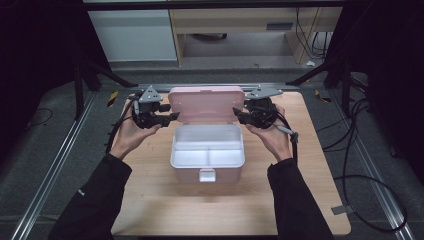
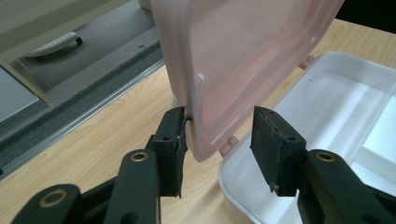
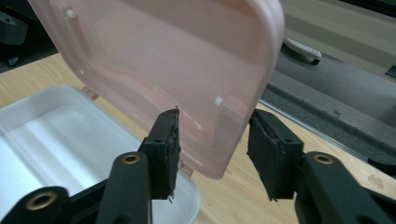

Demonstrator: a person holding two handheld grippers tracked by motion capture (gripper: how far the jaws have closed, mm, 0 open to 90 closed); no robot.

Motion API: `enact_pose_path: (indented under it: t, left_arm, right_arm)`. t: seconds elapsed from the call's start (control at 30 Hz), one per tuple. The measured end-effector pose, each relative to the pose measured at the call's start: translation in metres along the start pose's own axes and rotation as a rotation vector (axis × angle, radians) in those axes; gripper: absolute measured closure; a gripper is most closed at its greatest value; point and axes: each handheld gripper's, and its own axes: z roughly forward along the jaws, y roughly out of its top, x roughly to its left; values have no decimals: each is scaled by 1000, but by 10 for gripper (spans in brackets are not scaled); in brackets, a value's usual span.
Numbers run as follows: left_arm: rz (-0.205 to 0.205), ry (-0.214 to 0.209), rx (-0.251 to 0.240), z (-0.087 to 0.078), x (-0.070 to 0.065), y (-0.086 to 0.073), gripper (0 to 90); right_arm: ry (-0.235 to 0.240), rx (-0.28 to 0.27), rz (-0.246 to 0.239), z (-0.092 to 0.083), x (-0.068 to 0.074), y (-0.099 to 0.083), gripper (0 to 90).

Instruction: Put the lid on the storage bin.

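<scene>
A pink storage box (image 1: 187, 175) stands mid-table with a white divided tray (image 1: 207, 150) inside it. Its pink lid (image 1: 206, 102) is swung up and stands nearly upright at the back. My left gripper (image 1: 172, 116) is at the lid's left edge and my right gripper (image 1: 237, 114) at its right edge. In the left gripper view the lid (image 2: 243, 56) edge lies between the jaws of the left gripper (image 2: 217, 144); one pad touches it and the other stands apart. In the right gripper view the lid (image 3: 159, 56) corner sits between the open jaws of the right gripper (image 3: 212, 149), with a gap beside one pad.
The box rests on a light wooden table (image 1: 150, 195) with bare wood in front and on both sides. Metal rails (image 1: 50, 170) run along the floor on both sides. Black cables (image 1: 360, 150) lie on the floor at the right. A cabinet (image 1: 235, 30) stands behind the table.
</scene>
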Motion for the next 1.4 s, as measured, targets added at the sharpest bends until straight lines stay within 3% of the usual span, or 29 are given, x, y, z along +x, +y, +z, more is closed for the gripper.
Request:
enact_pose_path:
  t: [0.13,0.2,0.3,0.4,0.53,0.73,0.93,1.1,1.23,1.3,1.37,1.4]
  left_arm:
    - [5,-2,2,-4,-5,-5,581]
    - [11,2,12,-6,-7,-9,629]
    - [12,1,20,-7,-9,-11,678]
    - [5,2,31,-9,-13,-16,721]
    - [-7,-5,26,-12,-16,-23,778]
    - [-24,-12,20,-16,-27,-38,776]
    - [-19,-22,27,-14,-40,-60,761]
    - [-26,-31,53,-10,-42,-74,757]
    - [-32,-23,72,-9,-42,-84,729]
    - [-35,-15,73,-9,-42,-90,712]
    - [-67,-29,61,-9,-40,-98,709]
    - [-57,-11,85,-9,-38,-102,683]
  right_arm:
    - [0,1,7,-5,2,-4,618]
    - [-10,19,-14,-8,5,-8,674]
    - [-10,29,-6,-9,6,-12,710]
    - [18,22,11,-16,6,-20,780]
    - [43,21,-2,-22,9,-28,795]
    - [65,37,-34,-29,16,-39,785]
    - [93,66,-70,-36,27,-64,743]
    - [78,92,-93,-33,29,-80,709]
    - [67,111,-101,-33,29,-90,671]
    - [69,107,-74,-35,24,-98,636]
    - [59,115,-71,-36,22,-101,620]
    - [51,124,-62,-38,19,-107,577]
